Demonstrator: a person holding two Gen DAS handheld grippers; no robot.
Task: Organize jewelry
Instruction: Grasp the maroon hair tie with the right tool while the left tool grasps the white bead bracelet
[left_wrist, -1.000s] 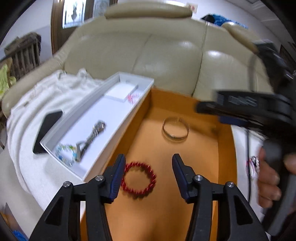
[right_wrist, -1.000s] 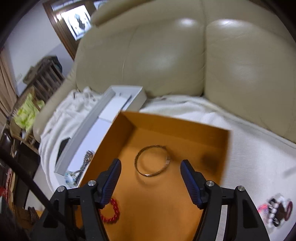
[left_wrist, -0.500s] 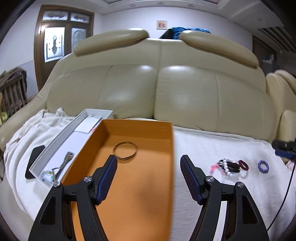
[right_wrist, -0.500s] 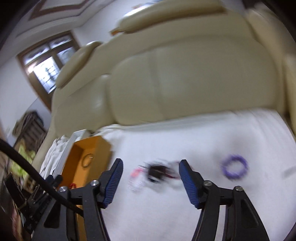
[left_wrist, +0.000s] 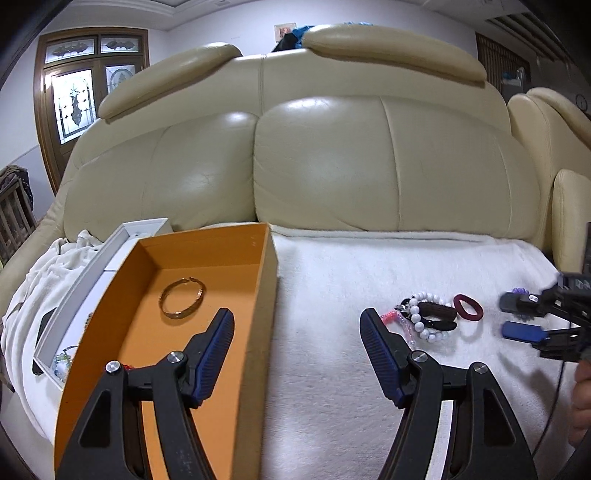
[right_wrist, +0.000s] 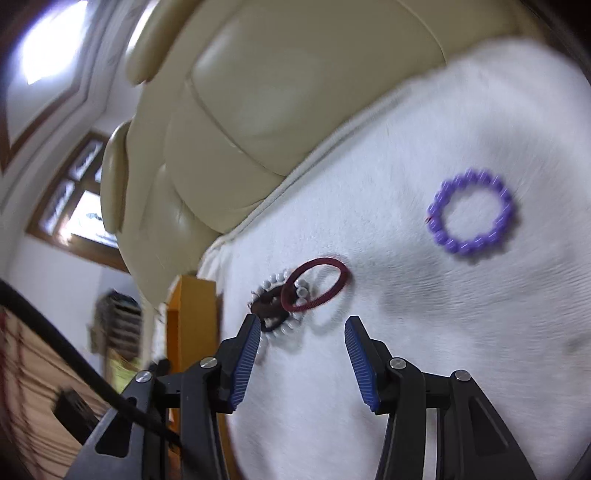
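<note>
White blanket (right_wrist: 406, 332); maroon hair band (right_wrist: 316, 284) just beyond right gripper's (right_wrist: 301, 363) spread, empty jaws.

Glossy leather sofa (left_wrist: 314, 158), seemingly fleecy blanket (left_wrist: 369, 369)

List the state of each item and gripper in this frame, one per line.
left gripper: open, holding nothing
right gripper: open, holding nothing
orange box: open, no lid
gold bangle: lying flat inside the orange box
maroon hair tie: loose on the white blanket
purple bead bracelet: lying flat, apart from the rest
</note>
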